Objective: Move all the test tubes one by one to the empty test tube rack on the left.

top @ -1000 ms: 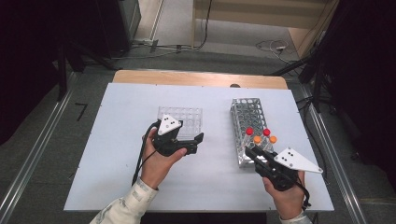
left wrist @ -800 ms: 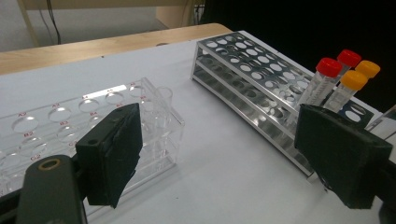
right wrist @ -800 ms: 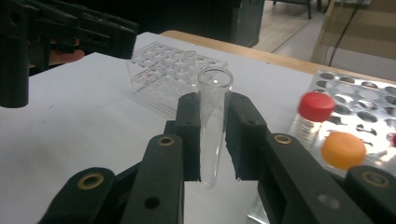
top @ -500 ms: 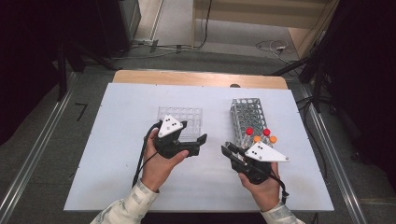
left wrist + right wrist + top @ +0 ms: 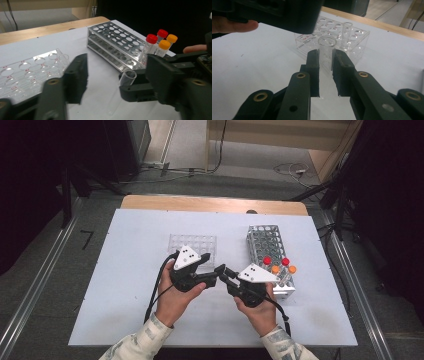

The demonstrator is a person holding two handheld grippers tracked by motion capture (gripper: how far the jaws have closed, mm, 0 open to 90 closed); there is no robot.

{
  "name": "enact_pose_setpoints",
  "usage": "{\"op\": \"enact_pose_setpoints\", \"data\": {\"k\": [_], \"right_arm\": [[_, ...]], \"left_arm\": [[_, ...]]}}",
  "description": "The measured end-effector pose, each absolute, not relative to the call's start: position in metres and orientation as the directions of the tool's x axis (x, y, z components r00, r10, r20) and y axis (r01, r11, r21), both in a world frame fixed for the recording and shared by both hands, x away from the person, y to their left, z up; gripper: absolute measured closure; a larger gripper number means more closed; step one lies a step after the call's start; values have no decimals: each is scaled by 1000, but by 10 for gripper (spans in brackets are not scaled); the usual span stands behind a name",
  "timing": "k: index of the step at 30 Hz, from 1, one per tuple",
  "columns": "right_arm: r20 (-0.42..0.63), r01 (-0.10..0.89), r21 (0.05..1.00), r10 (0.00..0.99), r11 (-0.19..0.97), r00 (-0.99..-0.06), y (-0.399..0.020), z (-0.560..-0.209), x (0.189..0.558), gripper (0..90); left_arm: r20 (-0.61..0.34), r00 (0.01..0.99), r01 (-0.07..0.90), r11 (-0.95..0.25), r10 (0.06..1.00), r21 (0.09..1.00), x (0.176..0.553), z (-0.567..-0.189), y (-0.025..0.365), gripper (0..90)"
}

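- A clear tube is clenched upright between the right gripper's jaws, open mouth at 12 o'clock.
- The left gripper, jaws just closing and ungripped, brackets that tube; it is nearer.
- The clear rack lies beyond, at 11 o'clock.

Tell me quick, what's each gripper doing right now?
Left gripper: open, jaws just been closing, nothing gripped yet.
Right gripper: shut on the clear uncapped tube.
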State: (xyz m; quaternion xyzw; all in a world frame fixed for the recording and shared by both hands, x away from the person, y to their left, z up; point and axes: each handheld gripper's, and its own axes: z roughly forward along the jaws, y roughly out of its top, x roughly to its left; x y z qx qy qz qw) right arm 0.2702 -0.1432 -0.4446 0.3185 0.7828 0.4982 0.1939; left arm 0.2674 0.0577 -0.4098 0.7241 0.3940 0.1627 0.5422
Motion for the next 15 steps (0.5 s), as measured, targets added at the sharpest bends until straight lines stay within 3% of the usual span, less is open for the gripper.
{"op": "enact_pose_setpoints", "data": {"k": [15], "right_arm": [[0, 294, 902, 681, 315, -732, -133, -446, 272, 732]], "left_arm": [[-175, 647, 416, -151, 742, 897, 270, -416, 53, 670]]}}
